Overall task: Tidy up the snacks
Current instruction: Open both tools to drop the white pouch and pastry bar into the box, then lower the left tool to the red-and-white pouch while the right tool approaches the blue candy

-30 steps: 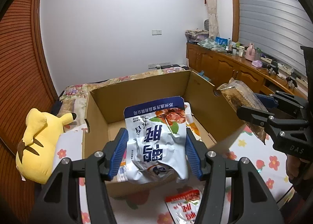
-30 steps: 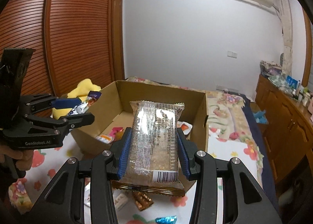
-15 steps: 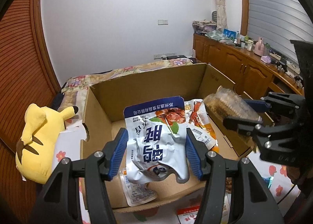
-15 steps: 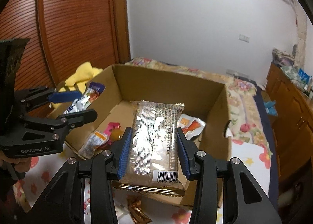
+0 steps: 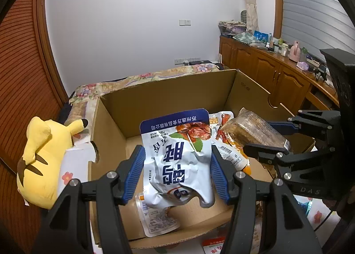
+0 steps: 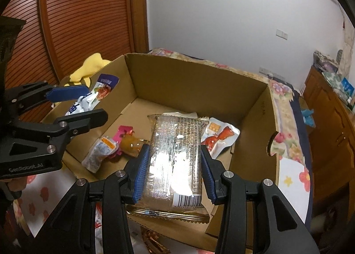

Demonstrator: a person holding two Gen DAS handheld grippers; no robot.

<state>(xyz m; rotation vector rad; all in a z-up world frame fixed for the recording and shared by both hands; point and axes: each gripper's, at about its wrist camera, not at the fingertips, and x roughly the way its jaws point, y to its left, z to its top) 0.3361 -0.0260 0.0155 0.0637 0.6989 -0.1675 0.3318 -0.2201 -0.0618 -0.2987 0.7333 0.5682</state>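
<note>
Both tongs are now hanging over the open cardboard box (image 6: 195,81), having come in from its near edge. Left tongs (image 5: 177,169) are clamping a crumpled white pouch (image 5: 177,154) with a blue top band and large blue characters. Right tongs (image 6: 173,174) are gripping a clear, shiny packet (image 6: 175,156) of brown biscuit with a barcode at its near end. Several small snack packs (image 6: 219,136) are lying on the box floor beneath them.
</note>
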